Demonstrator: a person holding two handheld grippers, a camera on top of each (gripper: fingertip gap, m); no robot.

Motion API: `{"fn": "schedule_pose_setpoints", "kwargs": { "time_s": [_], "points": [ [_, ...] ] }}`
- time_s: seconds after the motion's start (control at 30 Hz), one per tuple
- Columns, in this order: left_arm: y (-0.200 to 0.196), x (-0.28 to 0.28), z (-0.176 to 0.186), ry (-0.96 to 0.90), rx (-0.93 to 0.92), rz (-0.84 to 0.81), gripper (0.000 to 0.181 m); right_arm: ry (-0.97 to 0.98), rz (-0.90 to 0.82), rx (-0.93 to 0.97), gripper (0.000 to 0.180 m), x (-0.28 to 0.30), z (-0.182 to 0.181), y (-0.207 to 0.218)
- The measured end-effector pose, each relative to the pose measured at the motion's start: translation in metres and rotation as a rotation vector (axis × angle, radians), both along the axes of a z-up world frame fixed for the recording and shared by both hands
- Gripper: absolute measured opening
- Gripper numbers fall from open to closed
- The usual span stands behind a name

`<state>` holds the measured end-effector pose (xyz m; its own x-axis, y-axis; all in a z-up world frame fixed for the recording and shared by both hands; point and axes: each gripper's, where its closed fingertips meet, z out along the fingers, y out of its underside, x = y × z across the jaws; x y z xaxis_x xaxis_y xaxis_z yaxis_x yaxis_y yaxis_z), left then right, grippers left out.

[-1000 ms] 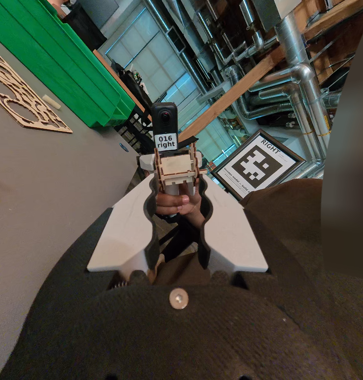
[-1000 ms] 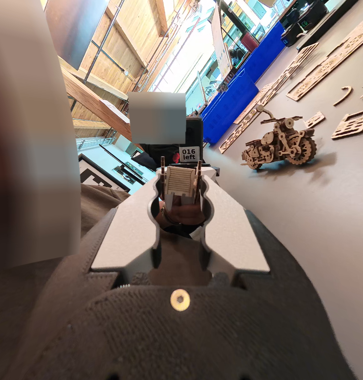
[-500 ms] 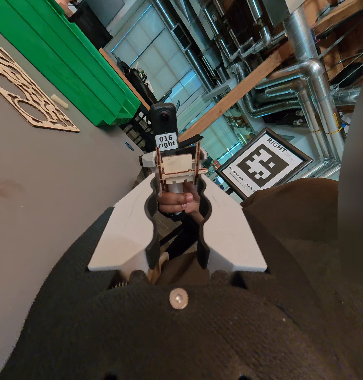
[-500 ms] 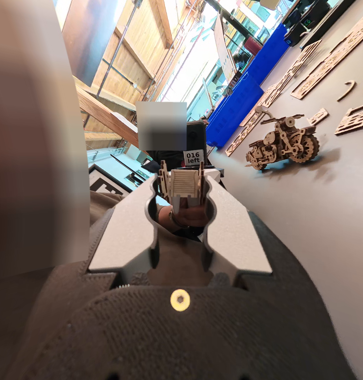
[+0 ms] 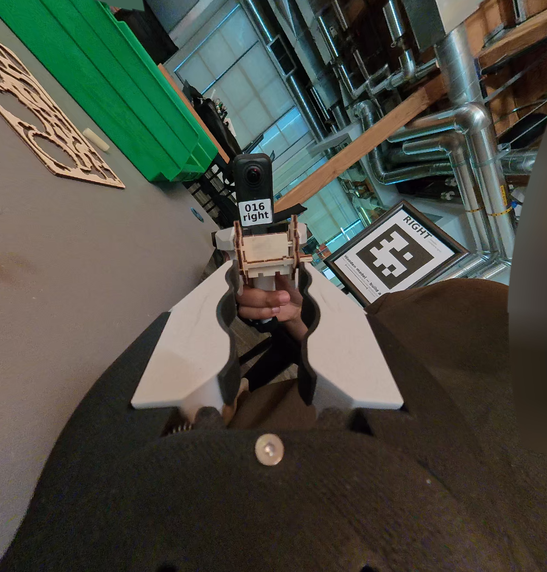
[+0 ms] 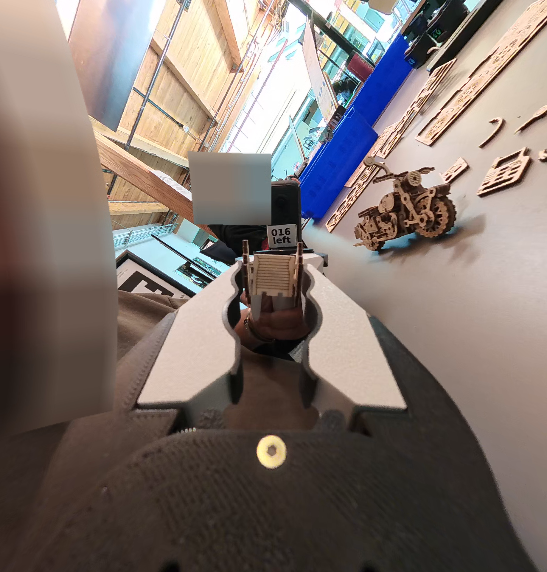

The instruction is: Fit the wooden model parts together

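A small wooden sub-assembly [image 5: 267,253], a pale box panel between two brown side plates, is held in the air between both grippers, which face each other. My left gripper [image 5: 267,277] is shut on its near end. Beyond it are the right gripper's white fingers [image 5: 222,243], its camera [image 5: 253,179] and the hand holding it [image 5: 263,301]. In the right wrist view the sub-assembly [image 6: 273,274] shows a ribbed pale face. My right gripper [image 6: 272,278] is shut on its side plates, with the left gripper's camera [image 6: 286,201] behind it.
The grey table [image 5: 65,263] carries a cut-out wooden sheet [image 5: 46,130], a white peg [image 5: 95,140] and a green bin [image 5: 111,86]. A framed marker sign [image 5: 393,253] stands behind. The right wrist view shows a finished wooden motorcycle [image 6: 405,207], a blue bin [image 6: 340,164], part sheets [image 6: 470,86] and loose pieces [image 6: 504,175].
Both grippers kept hold of the sub-assembly and turned slightly together. In the right wrist view the piece now sits squarer between the fingertips. The background shifted a little.
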<state>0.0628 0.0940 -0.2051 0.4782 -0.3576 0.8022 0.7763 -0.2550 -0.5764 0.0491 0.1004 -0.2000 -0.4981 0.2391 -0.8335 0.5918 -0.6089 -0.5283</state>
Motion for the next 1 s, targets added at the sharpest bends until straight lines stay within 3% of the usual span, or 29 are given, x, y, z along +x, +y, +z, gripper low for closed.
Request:
{"fn": "schedule_pose_setpoints", "kwargs": {
  "time_s": [0.03,1.0],
  "points": [
    [0.0002,-0.0002,-0.0005,0.0,-0.003,0.001,0.036,0.0,0.001,-0.001,0.037,0.0001,-0.0001,0.0001],
    [0.0007,-0.0022,-0.0038,-0.016,-0.012,-0.003,0.038,-0.02,-0.009,-0.032,0.035,-0.0019,-0.0036,0.0007]
  ]
}}
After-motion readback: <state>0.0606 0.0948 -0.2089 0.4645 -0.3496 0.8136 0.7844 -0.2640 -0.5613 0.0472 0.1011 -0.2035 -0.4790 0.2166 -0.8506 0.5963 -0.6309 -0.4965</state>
